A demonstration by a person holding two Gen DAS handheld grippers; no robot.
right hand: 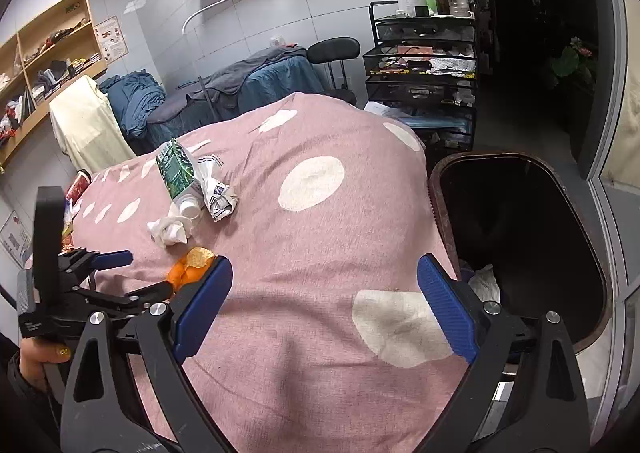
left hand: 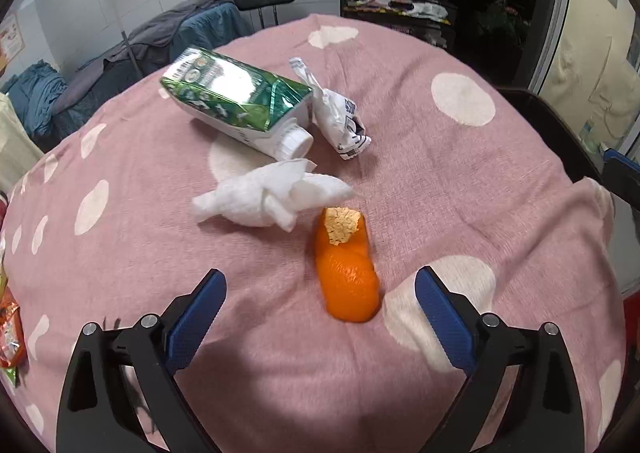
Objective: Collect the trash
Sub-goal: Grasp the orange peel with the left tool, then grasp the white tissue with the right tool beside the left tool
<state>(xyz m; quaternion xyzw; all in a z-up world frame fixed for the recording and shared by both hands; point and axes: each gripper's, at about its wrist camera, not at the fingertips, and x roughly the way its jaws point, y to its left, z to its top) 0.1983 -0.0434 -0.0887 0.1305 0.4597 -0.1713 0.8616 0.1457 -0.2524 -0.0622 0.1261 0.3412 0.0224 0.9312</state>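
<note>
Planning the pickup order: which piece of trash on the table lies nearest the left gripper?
The orange peel, lying just ahead of the open left gripper; tissue, carton and wrapper lie farther back.

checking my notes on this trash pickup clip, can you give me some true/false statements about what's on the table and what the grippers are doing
1. The orange peel lies between the open fingers of the left gripper. True.
2. The milk carton stands upright. False: it lies on its side, its white cap towards the crumpled tissue.
3. The right gripper is shut on the tissue. False: it is open and empty over the pink spotted cloth.
4. A dark trash bin sits beside the table's edge, on the right of the right wrist view. True.
5. The crumpled wrapper lies next to the carton. True.
</note>
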